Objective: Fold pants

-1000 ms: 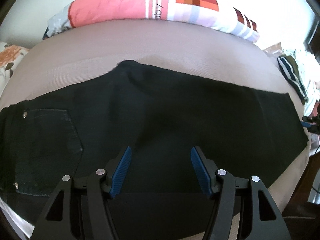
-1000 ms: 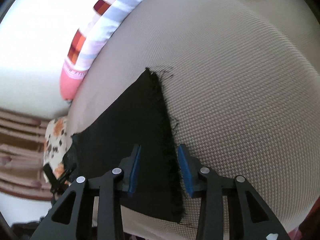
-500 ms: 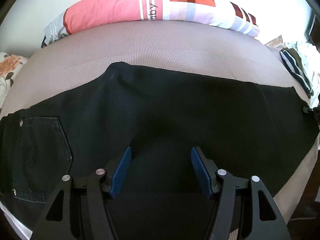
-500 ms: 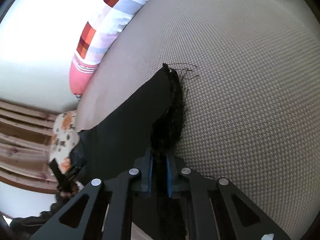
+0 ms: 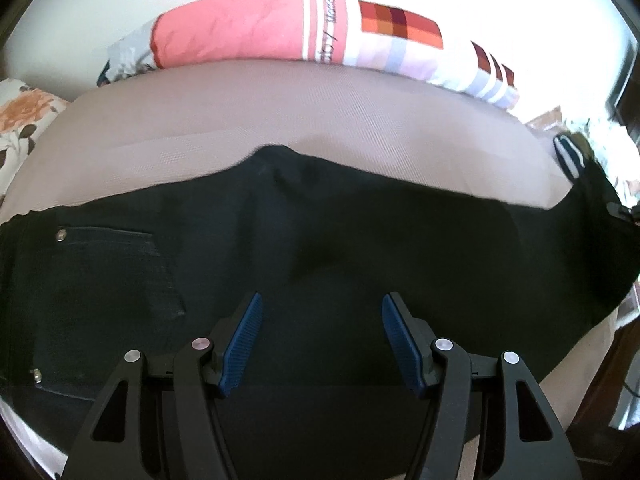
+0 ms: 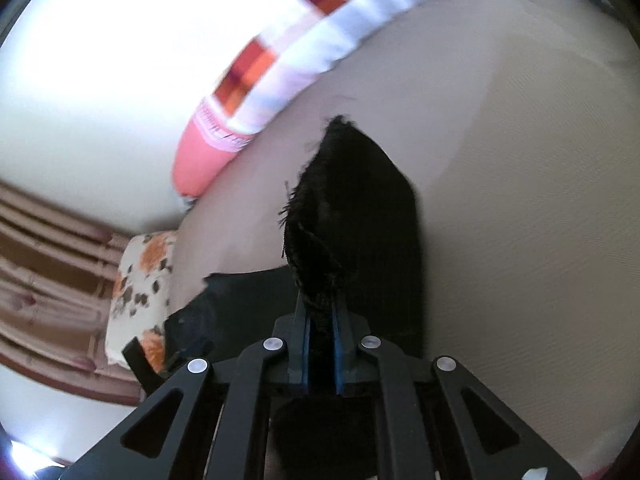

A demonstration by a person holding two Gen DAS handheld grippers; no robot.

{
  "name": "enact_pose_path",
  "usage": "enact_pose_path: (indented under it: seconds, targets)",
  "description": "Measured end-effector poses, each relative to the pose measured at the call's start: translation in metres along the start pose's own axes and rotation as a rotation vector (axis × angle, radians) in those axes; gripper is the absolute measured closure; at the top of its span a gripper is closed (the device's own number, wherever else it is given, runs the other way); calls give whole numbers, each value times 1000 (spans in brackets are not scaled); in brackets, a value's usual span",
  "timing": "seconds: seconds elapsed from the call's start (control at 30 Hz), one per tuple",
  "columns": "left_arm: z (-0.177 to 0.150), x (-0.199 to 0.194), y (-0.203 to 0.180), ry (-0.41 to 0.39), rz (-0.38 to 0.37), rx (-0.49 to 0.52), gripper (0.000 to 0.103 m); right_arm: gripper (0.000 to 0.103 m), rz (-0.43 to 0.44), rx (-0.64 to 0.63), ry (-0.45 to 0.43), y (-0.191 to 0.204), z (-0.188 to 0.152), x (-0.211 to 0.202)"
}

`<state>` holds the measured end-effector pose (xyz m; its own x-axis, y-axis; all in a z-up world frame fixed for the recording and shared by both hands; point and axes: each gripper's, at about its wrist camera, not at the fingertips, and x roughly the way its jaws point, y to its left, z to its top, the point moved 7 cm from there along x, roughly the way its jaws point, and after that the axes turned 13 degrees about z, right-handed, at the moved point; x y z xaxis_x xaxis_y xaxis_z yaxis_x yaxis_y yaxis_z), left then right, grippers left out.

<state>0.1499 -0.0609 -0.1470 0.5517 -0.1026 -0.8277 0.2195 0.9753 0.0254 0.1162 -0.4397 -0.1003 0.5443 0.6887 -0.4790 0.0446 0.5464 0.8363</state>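
Now the black pants point(image 5: 320, 240) lie spread across the beige bed point(image 5: 280, 112), waistband and back pocket point(image 5: 104, 280) toward nine o'clock, leg end lifted at three o'clock. Over them the left gripper point(image 5: 322, 340) hangs with its jaws apart, gripping nothing, dark cloth beneath. The right gripper point(image 6: 320, 344) is clenched on the frayed hem point(image 6: 320, 220), which stands up from its pads toward twelve o'clock. A pink striped pillow point(image 5: 300, 36) lies along the far edge at twelve o'clock.

Beige bed point(image 5: 320, 120): black pants point(image 5: 360, 240), pillow point(image 5: 280, 28)
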Motion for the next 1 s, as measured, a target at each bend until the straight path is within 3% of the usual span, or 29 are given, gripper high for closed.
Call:
enact_pose_path:
  seconds: [0.37,0.53,0.73,0.83,0.87,0.9,1.0]
  targets:
    - [4,-29,57,-60,-50,-106,40,95,8,-149,230,95,-31,166]
    - [4,-39,73,-88,-162,-166,40,95,-34,-203,338,104,-65,230]
    - [3,-39,79,-82,-208,-173,40,95,-105,-309,472,111,-110,283]
    - [2,-37,76,-62,-247,-171,40,77,-106,-330,496,117,-117,291]
    - [2,-37,74,-55,-258,-169,40,63,-88,-321,498,120,-117,290]
    - [2,-36,72,-45,-276,-165,40,56,-82,-314,485,123,-115,286]
    - [1,-35,62,-6,-334,-161,40,56,-91,-311,406,127,-101,261]
